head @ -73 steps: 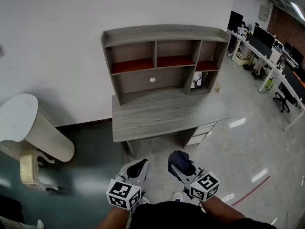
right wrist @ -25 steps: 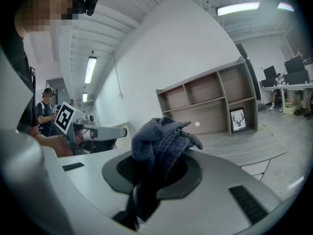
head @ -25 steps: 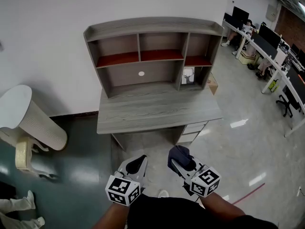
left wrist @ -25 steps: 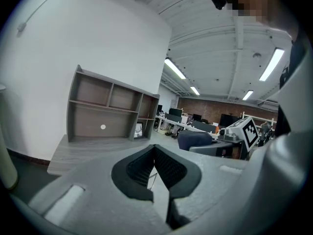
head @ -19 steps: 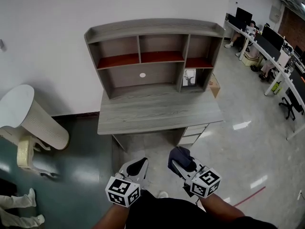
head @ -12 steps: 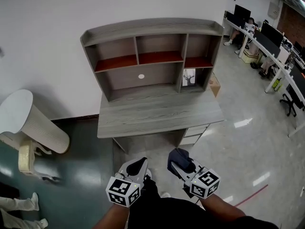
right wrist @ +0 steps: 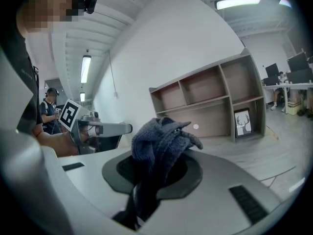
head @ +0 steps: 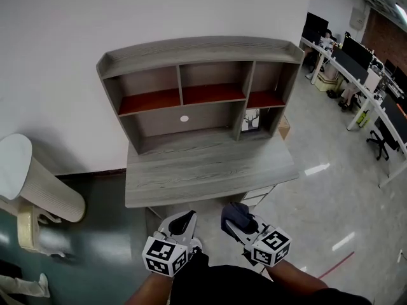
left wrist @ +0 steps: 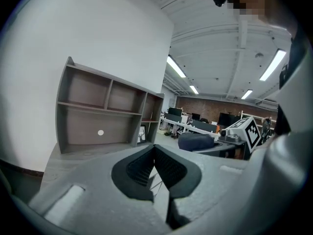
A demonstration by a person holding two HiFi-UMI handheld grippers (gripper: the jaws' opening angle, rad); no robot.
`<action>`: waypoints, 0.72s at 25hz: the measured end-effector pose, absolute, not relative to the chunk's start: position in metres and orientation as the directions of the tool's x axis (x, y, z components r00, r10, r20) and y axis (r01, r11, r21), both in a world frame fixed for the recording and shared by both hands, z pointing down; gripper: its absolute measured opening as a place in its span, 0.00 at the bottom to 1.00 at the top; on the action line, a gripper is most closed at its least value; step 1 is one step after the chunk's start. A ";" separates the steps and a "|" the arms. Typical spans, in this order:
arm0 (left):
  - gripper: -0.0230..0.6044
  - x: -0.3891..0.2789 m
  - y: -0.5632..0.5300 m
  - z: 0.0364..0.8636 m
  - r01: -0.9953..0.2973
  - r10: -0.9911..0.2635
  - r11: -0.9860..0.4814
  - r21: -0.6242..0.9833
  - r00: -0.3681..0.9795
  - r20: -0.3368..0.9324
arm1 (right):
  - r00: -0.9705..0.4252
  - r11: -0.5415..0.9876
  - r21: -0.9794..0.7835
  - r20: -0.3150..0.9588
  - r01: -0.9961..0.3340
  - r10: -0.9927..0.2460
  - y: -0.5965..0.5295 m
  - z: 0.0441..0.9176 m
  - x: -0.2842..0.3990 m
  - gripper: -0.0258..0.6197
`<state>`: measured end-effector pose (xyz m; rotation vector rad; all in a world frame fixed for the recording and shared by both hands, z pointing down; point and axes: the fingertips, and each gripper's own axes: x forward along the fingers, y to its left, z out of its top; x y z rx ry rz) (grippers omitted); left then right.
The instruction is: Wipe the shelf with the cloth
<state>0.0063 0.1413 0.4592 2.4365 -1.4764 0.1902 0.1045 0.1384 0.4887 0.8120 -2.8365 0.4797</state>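
The grey wooden shelf (head: 198,84) with red-brown boards stands on a grey desk (head: 210,170) against the white wall ahead of me. Both grippers hang low in front of my body, short of the desk's front edge. My right gripper (head: 233,217) is shut on a bunched dark blue-grey cloth (head: 241,212), which sticks up out of its jaws in the right gripper view as cloth (right wrist: 164,137). My left gripper (head: 186,218) is shut with nothing in it, and its pads (left wrist: 146,163) meet at the tips. The shelf (left wrist: 102,114) shows beyond them.
A framed deer picture (head: 252,120) stands in the shelf's lower right bay, with a cardboard box (head: 283,127) behind the desk. A white rounded chair (head: 28,186) sits at the left. Office desks with monitors and chairs (head: 365,88) fill the right. A person (right wrist: 49,109) stands far off.
The desk and shelf have come nearer and now sit lower and larger in the head view. Both grippers stay low at my waist, the cloth still held in the right one.
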 end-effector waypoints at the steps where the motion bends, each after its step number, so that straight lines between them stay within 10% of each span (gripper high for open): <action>1: 0.05 0.000 0.129 0.457 -0.882 -0.845 -0.439 0.173 0.470 0.255 | -0.839 0.801 -0.258 0.236 -0.540 -0.490 0.127 0.487 0.098 0.16; 18: 0.05 -0.089 -0.018 0.459 -0.849 -0.806 -0.499 0.175 0.529 0.266 | -0.797 0.760 -0.244 0.220 -0.603 -0.562 -0.019 0.476 0.008 0.17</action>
